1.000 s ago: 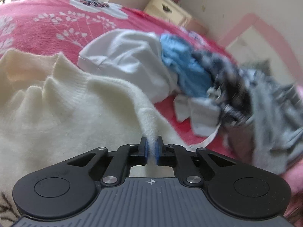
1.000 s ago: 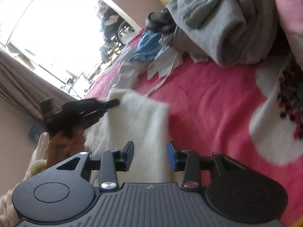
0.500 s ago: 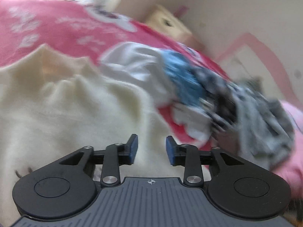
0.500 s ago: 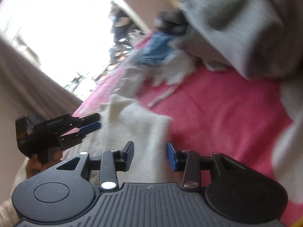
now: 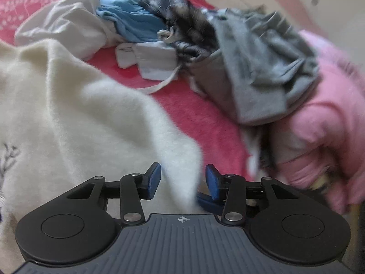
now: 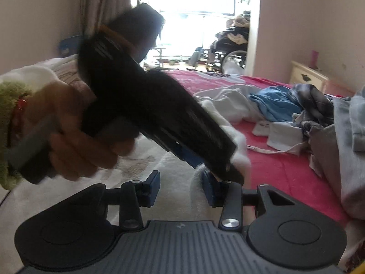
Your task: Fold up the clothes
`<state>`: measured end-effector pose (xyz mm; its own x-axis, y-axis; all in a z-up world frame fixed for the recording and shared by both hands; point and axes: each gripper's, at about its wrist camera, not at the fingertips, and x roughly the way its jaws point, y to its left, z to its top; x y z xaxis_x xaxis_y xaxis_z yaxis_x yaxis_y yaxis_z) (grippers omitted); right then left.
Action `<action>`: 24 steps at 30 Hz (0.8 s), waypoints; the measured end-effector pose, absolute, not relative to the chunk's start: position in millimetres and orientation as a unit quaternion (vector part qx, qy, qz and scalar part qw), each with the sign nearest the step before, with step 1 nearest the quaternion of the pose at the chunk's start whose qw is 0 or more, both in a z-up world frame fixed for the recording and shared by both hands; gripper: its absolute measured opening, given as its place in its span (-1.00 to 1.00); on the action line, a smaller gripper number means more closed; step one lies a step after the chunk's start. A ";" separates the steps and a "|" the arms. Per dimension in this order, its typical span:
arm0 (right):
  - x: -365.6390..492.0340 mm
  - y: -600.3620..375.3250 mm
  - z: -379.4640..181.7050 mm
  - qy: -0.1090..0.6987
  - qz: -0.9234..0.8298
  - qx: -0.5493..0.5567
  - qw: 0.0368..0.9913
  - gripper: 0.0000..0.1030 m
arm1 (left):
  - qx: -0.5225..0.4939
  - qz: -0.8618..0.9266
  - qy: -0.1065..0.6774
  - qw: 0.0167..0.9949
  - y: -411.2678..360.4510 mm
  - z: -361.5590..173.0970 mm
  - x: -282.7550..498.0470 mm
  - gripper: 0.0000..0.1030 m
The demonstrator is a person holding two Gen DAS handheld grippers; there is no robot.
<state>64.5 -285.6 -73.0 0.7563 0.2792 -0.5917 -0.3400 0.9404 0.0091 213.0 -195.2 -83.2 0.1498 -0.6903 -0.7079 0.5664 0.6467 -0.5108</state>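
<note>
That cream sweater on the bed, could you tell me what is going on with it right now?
A person with a gripper in each hand is folding the cream sweater on the pink bedspread. Both the left gripper and right gripper are open, close together over the same sweater corner, gripping nothing. A pile of unfolded clothes waits beyond.

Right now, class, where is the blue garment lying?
In the left wrist view the blue garment sits at upper centre in the clothes pile on the red bedspread, between the white garment and the dark checked one.
</note>
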 end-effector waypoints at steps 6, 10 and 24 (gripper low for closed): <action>49.4 -355.8 -50.3 0.293 0.141 0.071 0.943 -0.19 | -0.096 -0.405 0.505 0.756 -186.4 -90.3 217.1 -0.70; 75.7 -379.1 -67.6 0.336 0.099 0.087 0.933 -0.18 | -0.101 -0.412 0.493 0.759 -186.2 -85.5 213.2 -0.74; 122.3 -406.8 -136.2 0.353 0.108 0.218 0.903 -0.64 | -0.077 -0.429 0.492 0.754 -194.1 -87.6 204.5 -0.75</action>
